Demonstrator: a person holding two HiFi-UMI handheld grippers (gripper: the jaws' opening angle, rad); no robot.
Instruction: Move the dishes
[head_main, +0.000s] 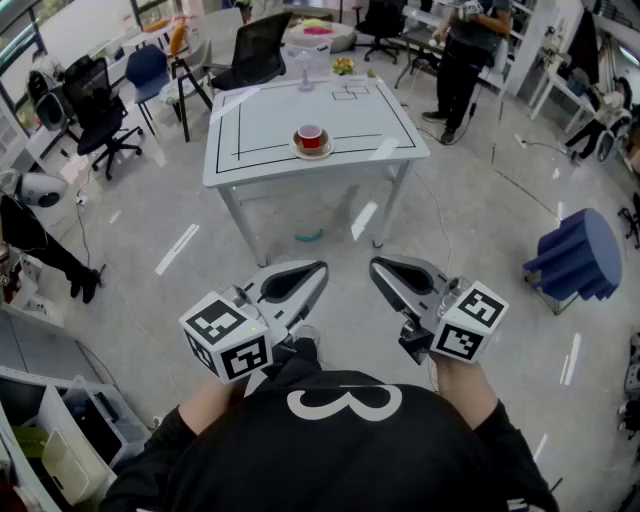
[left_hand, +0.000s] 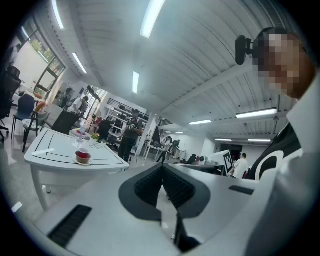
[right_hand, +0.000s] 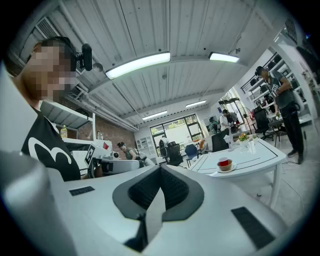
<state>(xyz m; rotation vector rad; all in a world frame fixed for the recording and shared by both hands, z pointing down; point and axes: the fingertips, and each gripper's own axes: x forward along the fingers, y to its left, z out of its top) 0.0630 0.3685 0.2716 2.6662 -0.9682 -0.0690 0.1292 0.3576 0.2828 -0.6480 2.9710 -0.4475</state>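
Note:
A red cup stands on a pale saucer near the front edge of the white table, well ahead of me across open floor. Both grippers are held level close to my chest, side by side. In the head view the left gripper and right gripper both have their jaws together with nothing between them. The left gripper view shows its own tip shut, with the cup far off to the left. In the right gripper view its tip is shut and the cup is far off to the right.
A clear glass and some yellow-green items sit at the table's far side. Black and blue office chairs stand behind and left of it. A person stands at the far right. A blue ribbed object lies on the floor at right.

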